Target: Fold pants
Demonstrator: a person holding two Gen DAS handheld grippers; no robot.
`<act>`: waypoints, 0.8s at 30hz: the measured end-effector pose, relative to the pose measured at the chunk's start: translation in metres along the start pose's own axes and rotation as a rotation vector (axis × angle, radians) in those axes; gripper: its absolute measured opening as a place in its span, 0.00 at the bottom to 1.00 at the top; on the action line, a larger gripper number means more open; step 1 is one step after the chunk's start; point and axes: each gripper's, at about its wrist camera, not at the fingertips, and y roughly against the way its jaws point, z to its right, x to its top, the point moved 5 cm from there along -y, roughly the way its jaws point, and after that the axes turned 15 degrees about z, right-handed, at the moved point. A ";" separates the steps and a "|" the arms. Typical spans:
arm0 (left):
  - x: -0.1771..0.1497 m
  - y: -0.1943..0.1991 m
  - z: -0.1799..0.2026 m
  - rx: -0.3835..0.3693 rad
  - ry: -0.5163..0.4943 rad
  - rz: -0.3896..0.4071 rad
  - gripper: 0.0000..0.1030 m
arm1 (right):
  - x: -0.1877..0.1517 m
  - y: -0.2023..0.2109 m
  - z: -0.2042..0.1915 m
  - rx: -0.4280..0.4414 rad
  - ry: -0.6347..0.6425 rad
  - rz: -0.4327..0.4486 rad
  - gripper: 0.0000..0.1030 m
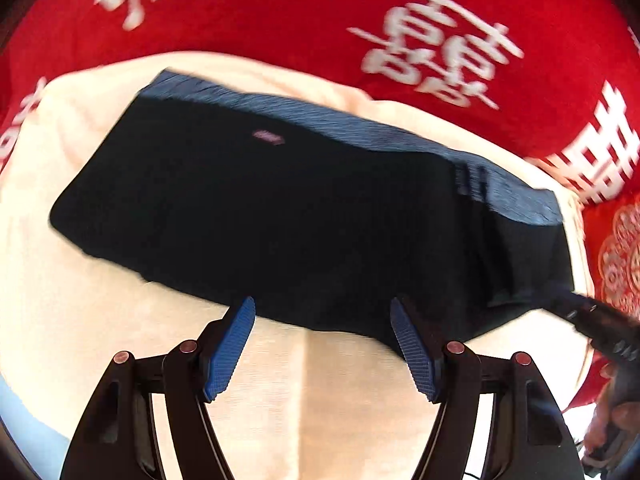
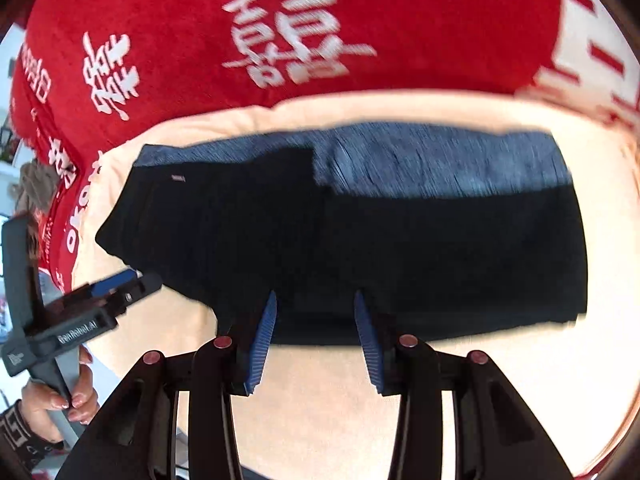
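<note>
The dark navy pants (image 1: 280, 208) lie folded into a flat rectangle on a cream cloth (image 1: 328, 400), with a lighter blue band along the far edge. My left gripper (image 1: 322, 308) is open and empty, its blue pads just above the near edge of the pants. My right gripper (image 2: 315, 300) is open and empty, over the near edge of the same pants (image 2: 380, 248). The left gripper also shows in the right wrist view (image 2: 120, 284) at the pants' left end. The right gripper's body shows at the right edge of the left wrist view (image 1: 600, 320).
A red blanket with white characters (image 1: 320, 20) covers the surface beyond the cream cloth (image 2: 440, 400) and also fills the far part of the right wrist view (image 2: 360, 20). A person's hand (image 2: 60, 400) holds the left tool. Room clutter shows at the far left.
</note>
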 end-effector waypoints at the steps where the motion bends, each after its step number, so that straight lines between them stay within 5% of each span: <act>1: 0.000 0.000 -0.009 0.022 0.015 0.010 0.69 | 0.008 -0.005 -0.004 -0.009 0.018 0.007 0.44; 5: 0.004 -0.001 -0.037 0.073 0.078 0.028 0.69 | 0.018 -0.030 -0.014 -0.045 0.053 -0.001 0.45; 8: 0.003 -0.007 -0.053 0.104 0.110 0.016 0.69 | -0.004 -0.051 -0.016 -0.071 0.047 -0.079 0.50; 10: -0.001 -0.013 -0.058 0.141 0.110 -0.004 0.69 | -0.011 -0.048 -0.024 -0.086 0.114 -0.055 0.53; 21: -0.010 -0.026 -0.047 0.169 0.081 -0.051 0.69 | -0.016 -0.047 -0.027 -0.092 0.126 -0.086 0.60; 24: -0.007 -0.023 -0.047 0.176 0.086 -0.032 0.99 | -0.017 -0.046 -0.027 -0.092 0.133 -0.087 0.60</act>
